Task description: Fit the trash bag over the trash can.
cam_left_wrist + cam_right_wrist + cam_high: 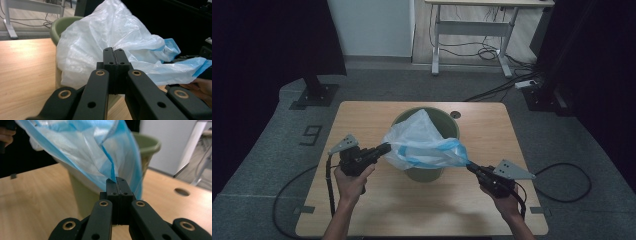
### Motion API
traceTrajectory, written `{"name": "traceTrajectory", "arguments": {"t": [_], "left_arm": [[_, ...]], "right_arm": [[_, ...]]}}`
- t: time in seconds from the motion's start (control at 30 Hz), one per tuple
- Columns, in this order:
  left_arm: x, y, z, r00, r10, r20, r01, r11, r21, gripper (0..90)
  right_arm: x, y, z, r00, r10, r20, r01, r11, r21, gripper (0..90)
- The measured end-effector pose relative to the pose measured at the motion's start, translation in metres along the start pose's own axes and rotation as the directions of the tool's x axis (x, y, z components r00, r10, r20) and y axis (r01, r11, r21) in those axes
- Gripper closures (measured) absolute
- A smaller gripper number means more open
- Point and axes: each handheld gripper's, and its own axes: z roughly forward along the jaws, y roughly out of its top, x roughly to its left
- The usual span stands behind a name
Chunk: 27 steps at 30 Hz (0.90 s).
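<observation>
Wooden surface [362,210] has bare room w/ both claws well inside its edges. Left claw [384,148] clamped on plastic bag [422,142]; right claw [470,166] clamped on its blue edge. Bag stretched btwn them over green bin [451,125].

I count one green bin [428,172] on my bench [362,210], one white-and-blue plastic bag [422,142] draped over it, and two tools: my left tool [385,148] and my right tool [471,167].
</observation>
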Motion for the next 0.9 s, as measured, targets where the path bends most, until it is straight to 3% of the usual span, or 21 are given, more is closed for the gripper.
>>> {"name": "traceTrajectory", "arguments": {"t": [0.23, 0.37, 0.53, 0.57, 0.6, 0.7, 0.77, 0.87, 0.9], "left_arm": [[0.007, -0.012, -0.002, 0.9999, -0.011, -0.007, 0.011, 0.9997, 0.022, 89.5], [0.001, -0.011, -0.006, 1.0000, 0.003, -0.004, -0.003, 0.9995, 0.030, 88.9], [-0.024, 0.006, -0.005, 0.9946, 0.088, -0.055, -0.087, 0.9960, 0.018, 67.5], [-0.030, 0.012, -0.002, 0.9926, 0.103, -0.064, -0.102, 0.9944, 0.028, 62.0], [-0.034, 0.016, 0.000, 0.9903, 0.114, -0.080, -0.111, 0.9931, 0.039, 50.5], [-0.041, 0.024, 0.007, 0.9850, 0.136, -0.107, -0.130, 0.9898, 0.059, 34.4], [-0.046, 0.029, 0.012, 0.9810, 0.153, -0.119, -0.146, 0.9870, 0.067, 29.8], [-0.051, 0.039, 0.020, 0.9853, 0.148, -0.087, -0.142, 0.9873, 0.072, 24.2], [-0.052, 0.042, 0.022, 0.9840, 0.153, -0.091, -0.146, 0.9860, 0.080, 22.5]], "right_arm": [[0.001, -0.020, 0.011, 0.9985, 0.040, -0.037, -0.039, 0.998, 0.047, 88.8], [0.003, -0.023, 0.014, 0.9990, 0.033, -0.029, -0.030, 0.996, 0.079, 88.8], [0.004, -0.013, 0.010, 0.9997, 0.016, -0.020, -0.014, 0.998, 0.063, 88.8], [0.004, -0.010, 0.009, 0.9998, 0.011, -0.019, -0.010, 0.998, 0.060, 88.7], [0.004, -0.008, 0.009, 0.9998, 0.007, -0.016, -0.007, 0.998, 0.056, 88.8], [0.002, -0.006, 0.009, 0.9999, 0.007, -0.010, -0.006, 0.998, 0.056, 88.8], [0.001, -0.006, 0.009, 0.9999, 0.012, -0.008, -0.011, 0.998, 0.058, 88.8], [0.000, -0.005, 0.010, 0.9999, 0.011, -0.009, -0.010, 0.998, 0.061, 88.8], [0.000, -0.005, 0.011, 0.9999, 0.010, -0.011, -0.010, 0.998, 0.062, 88.8]]}}
